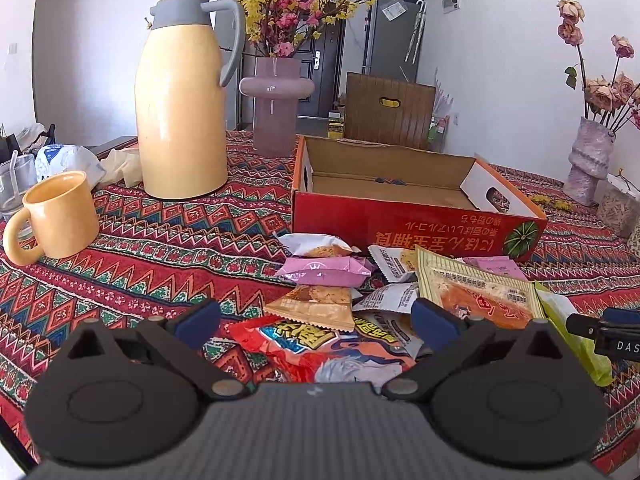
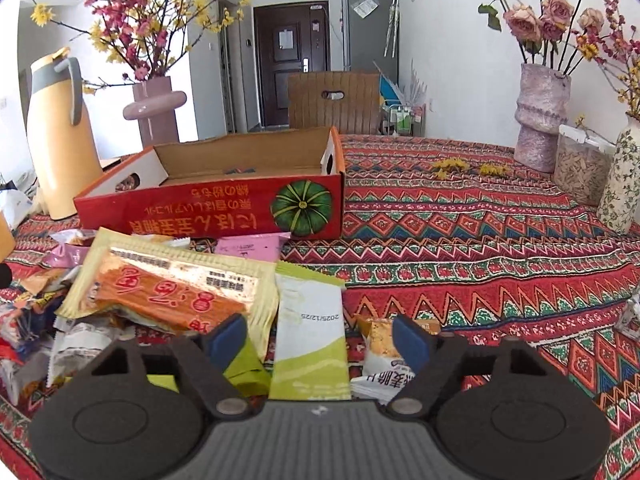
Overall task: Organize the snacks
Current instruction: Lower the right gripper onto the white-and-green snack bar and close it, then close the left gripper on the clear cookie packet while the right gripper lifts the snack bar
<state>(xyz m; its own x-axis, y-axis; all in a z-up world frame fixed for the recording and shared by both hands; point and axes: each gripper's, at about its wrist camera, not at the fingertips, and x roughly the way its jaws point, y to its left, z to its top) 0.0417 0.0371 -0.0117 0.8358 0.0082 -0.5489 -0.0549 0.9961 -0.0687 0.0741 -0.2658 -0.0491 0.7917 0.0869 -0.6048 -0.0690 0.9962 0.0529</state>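
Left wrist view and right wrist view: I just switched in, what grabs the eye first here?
A heap of snack packets lies on the patterned tablecloth right ahead of both open grippers, left gripper and right gripper. Behind it stands an open red cardboard box with a green pumpkin print, nothing visible inside. To its left, a tall yellow thermos jug and yellow mug.

The left gripper [image 1: 316, 322] sits low and level, its two blue-padded fingers [image 1: 198, 318] spread wide apart with nothing between them. The right gripper [image 2: 320, 338] is held the same way, low and pointing forward, fingers [image 2: 228, 338] parted and gripping nothing. Its tip [image 1: 604, 330] shows at the right edge of the left wrist view, just beside the left gripper.
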